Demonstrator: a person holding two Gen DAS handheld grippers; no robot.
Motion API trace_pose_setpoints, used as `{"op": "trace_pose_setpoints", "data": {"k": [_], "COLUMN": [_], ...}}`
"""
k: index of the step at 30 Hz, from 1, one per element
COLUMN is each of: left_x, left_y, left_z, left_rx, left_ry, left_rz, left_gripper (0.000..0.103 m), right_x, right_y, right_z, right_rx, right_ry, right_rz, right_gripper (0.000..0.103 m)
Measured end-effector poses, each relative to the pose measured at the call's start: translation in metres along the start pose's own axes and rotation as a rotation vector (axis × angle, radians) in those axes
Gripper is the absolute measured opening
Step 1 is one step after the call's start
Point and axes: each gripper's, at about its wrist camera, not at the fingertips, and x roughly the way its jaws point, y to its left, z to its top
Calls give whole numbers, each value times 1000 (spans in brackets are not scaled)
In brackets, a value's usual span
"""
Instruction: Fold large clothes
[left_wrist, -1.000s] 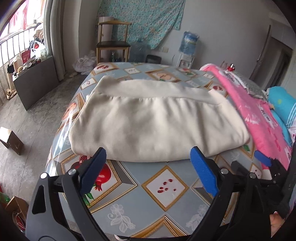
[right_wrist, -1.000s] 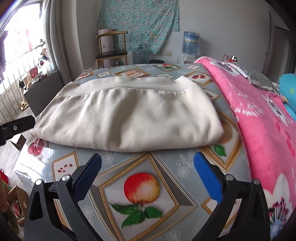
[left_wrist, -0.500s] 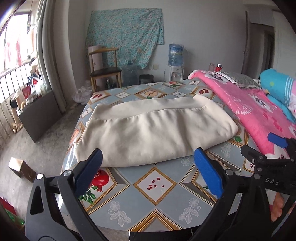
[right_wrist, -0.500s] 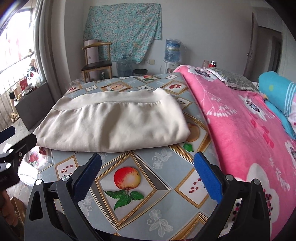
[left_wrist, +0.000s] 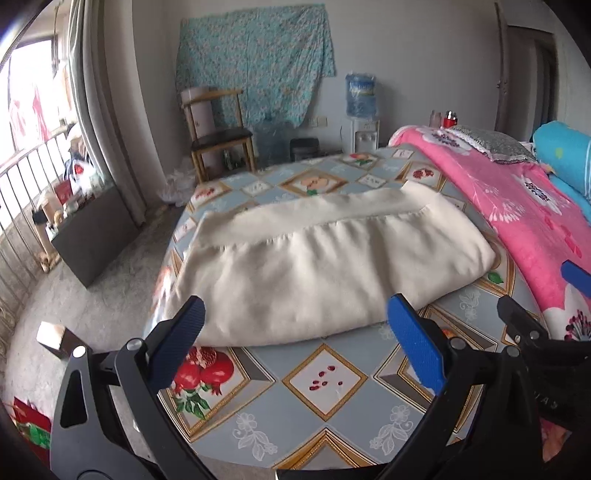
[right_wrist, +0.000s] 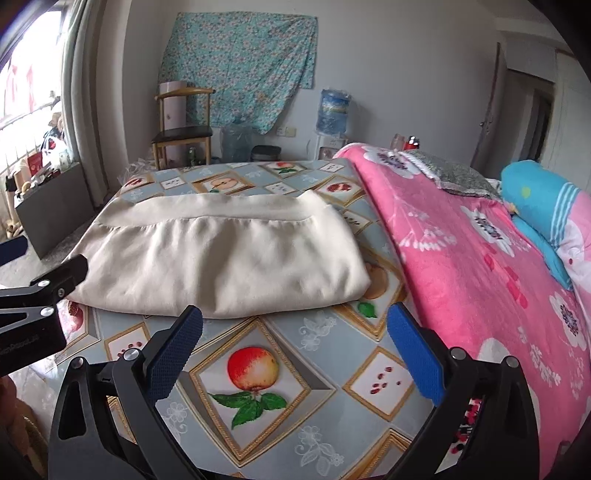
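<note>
A cream garment (left_wrist: 325, 266) lies folded into a wide rectangle on the fruit-patterned cloth of the table (left_wrist: 321, 380), with a seamed band along its far edge. The right wrist view shows the same cream garment (right_wrist: 221, 254) on the table (right_wrist: 321, 354). My left gripper (left_wrist: 295, 332) hovers open just short of the garment's near edge, nothing between its blue pads. My right gripper (right_wrist: 295, 332) is open too, over the bare cloth in front of the garment's right half. The left gripper's black finger (right_wrist: 59, 277) shows at the left of the right wrist view.
A pink flowered blanket (right_wrist: 480, 258) and a blue pillow (right_wrist: 539, 206) lie on the bed right of the table. Behind stand a wooden chair (left_wrist: 218, 140) and a water dispenser (left_wrist: 360, 122). A dark low cabinet (left_wrist: 92, 236) and a small box (left_wrist: 55, 336) sit on the floor at left.
Both grippers have drawn back and risen from the garment's near edge, so more of the room and table shows. The garment lies as it did. Both stayed open.
</note>
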Motion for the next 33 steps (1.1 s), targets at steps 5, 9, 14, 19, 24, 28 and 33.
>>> {"op": "trace_pose_setpoints", "data": {"k": [5, 9, 14, 19, 24, 28, 33], "left_x": [33, 50, 59, 60, 60, 60, 60], "left_y": [15, 23, 27, 26, 22, 19, 17], "left_z": [-7, -15, -19, -16, -14, -13, -13], "left_rx": [-74, -101, -118, -111, -98, -88, -84], "left_ry": [154, 242, 290, 295, 299, 295, 296], "left_rz": [35, 57, 54, 51, 44, 41, 35], "left_gripper": [96, 96, 96, 96, 96, 96, 96], "right_x": [22, 36, 45, 49, 49, 49, 50], "right_y": [16, 22, 26, 26, 27, 26, 25], "right_z": [1, -2, -3, -5, -6, -6, -6], "right_rx": [-30, -29, -21, -22, -33, -36, -35], "right_ry": [95, 154, 200, 221, 230, 232, 241], "right_rz": [39, 59, 80, 80, 63, 60, 60], "right_gripper": [97, 97, 97, 97, 97, 97, 97]}}
